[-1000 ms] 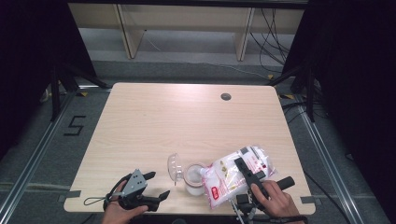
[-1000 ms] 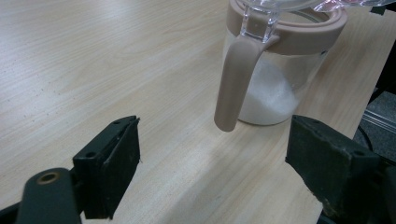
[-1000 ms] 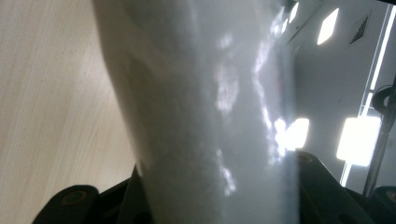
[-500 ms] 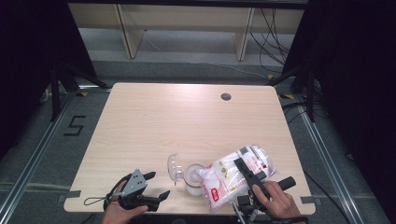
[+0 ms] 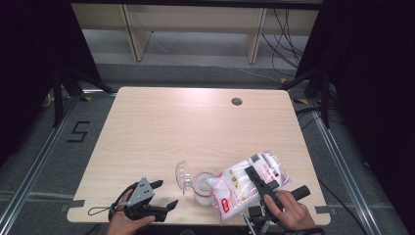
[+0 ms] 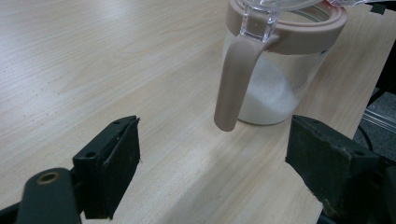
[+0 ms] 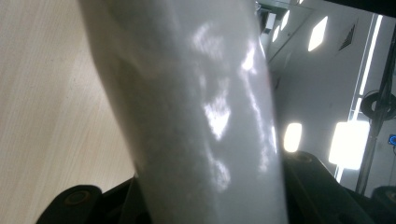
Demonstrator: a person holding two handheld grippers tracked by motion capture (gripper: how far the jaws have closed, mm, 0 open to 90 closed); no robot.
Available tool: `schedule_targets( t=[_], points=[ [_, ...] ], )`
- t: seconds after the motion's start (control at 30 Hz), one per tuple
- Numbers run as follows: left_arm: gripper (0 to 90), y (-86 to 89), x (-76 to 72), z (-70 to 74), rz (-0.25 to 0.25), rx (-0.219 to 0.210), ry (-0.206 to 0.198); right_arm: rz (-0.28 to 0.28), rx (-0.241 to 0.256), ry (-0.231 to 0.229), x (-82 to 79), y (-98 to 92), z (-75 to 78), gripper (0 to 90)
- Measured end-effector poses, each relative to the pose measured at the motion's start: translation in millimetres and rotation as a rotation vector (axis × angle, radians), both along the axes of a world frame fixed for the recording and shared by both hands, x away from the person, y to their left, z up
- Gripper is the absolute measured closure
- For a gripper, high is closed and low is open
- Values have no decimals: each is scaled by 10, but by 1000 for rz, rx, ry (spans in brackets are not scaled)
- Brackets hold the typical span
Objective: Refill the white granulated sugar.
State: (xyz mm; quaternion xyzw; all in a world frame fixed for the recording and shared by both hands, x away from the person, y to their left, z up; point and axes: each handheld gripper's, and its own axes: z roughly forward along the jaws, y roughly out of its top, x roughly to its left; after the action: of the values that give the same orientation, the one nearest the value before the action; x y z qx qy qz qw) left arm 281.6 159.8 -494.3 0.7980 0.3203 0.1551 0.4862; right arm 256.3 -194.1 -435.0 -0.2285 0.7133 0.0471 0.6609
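Observation:
A clear jar (image 5: 203, 188) with a beige rim and handle stands near the table's front edge, its clear lid (image 5: 181, 175) flipped open to the left. White powder lies in the jar (image 6: 275, 79). My right gripper (image 5: 259, 180) is shut on a white and red bag (image 5: 247, 185) that is tilted with its low corner over the jar's mouth. In the right gripper view the bag (image 7: 201, 116) presses between the jaws. My left gripper (image 5: 164, 196) rests open on the table, left of the jar. Its jaws (image 6: 210, 172) point at the jar's handle (image 6: 236, 79), apart from it.
The light wooden table (image 5: 186, 127) has a round grommet hole (image 5: 237, 101) at the back right. Past the far edge a shelf frame (image 5: 195, 29) stands on the grey floor, with cables (image 5: 288, 34) at the right. Dark curtains flank both sides.
The bag and my right gripper have shifted very slightly. My left gripper stays where it was.

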Motion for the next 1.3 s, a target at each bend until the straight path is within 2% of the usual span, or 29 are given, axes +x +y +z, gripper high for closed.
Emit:
schedule_targets(
  t=[0.1,0.2,0.27,0.37,0.4,0.57,0.63,0.67,0.8,0.83,0.9,0.93,0.97,1.03,1.13,1.3],
  points=[
    [170,-1,0,-1,0,-3,1,0,-1,2,-3,3,0,670],
    [170,-3,-1,-2,3,-5,5,-26,23,31,-14,1,-21,670],
    [170,-1,0,0,-1,-1,1,-36,30,35,-19,-5,-33,670],
    [170,0,3,-3,-5,-6,0,-1,5,6,-3,5,-11,670],
    [170,0,3,-2,-4,-7,0,-32,25,33,-16,-2,-29,670],
    [170,-1,4,-2,-4,-6,1,-33,34,39,-15,-2,-33,670],
    [170,0,1,1,-2,1,0,-18,28,24,-9,-2,-27,670],
    [170,-1,1,0,0,-1,1,2,4,5,-1,5,-4,670],
    [170,0,2,-1,-3,-3,1,-1,7,5,-3,3,0,670],
    [170,0,4,-2,-5,-5,0,-26,20,26,-12,-3,-11,670],
    [170,0,0,1,-1,0,1,-4,3,7,-8,7,9,670],
    [170,0,0,1,-1,0,1,-19,26,23,-12,-2,-15,670],
    [170,0,1,1,-1,0,0,-18,27,23,-10,0,-13,670],
    [170,-1,4,-3,-4,-6,1,-3,7,12,-7,8,-1,670],
    [170,0,0,0,0,-1,1,-17,21,28,-11,6,-16,670],
    [170,-1,4,-4,-3,-8,2,-1,21,19,-7,10,-10,670]
  ],
)
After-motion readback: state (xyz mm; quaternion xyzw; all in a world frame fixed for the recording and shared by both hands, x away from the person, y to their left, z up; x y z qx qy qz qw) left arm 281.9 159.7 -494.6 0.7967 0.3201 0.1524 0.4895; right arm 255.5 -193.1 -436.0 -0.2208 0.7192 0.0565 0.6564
